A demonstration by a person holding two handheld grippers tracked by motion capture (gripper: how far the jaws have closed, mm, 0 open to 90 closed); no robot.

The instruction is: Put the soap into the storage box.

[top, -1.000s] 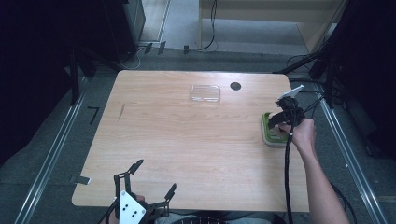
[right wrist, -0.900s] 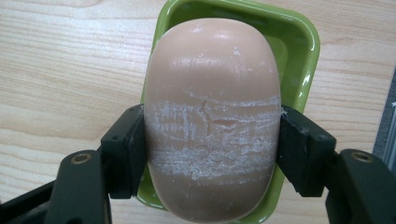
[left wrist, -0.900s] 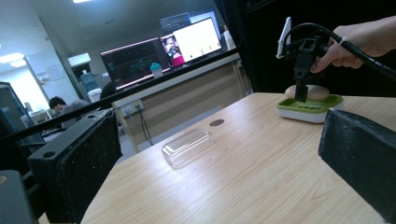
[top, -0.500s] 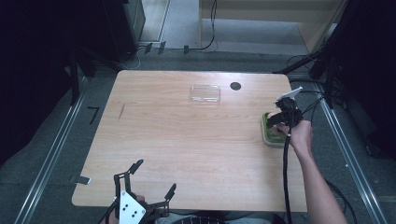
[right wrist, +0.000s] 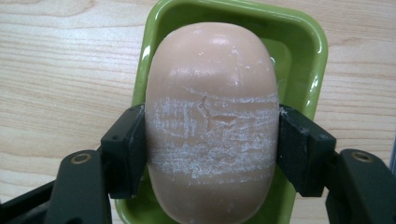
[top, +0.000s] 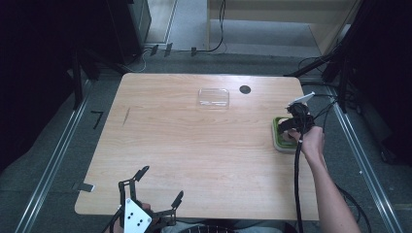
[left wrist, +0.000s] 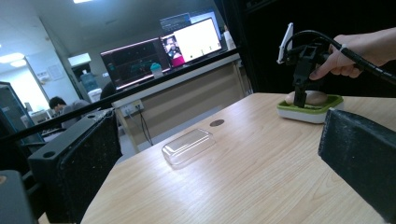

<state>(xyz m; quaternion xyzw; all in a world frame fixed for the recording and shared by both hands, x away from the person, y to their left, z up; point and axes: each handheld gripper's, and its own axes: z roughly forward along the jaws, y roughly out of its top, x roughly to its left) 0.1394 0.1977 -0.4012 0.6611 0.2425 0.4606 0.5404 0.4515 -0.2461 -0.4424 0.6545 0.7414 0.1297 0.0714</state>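
Gripping soap (right wrist: 211,126) – R claw (right wrist: 211,149), green dish (right wrist: 306,42)

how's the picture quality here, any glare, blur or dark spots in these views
High view: table evenly lit, surroundings nearly black. Left gripper view: near jaws soft, bright monitors washed out behind the clear lid. Right gripper view: sharp on the soap, with glare on the green dish rim.

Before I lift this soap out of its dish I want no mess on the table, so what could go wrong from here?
The soap is rounded and smooth, with scrape marks where the right gripper pinches it, so it may slip out. It sits snugly in the green dish, so the dish might lift with it, then drop. The dish sits near the table's right edge and could get knocked off.
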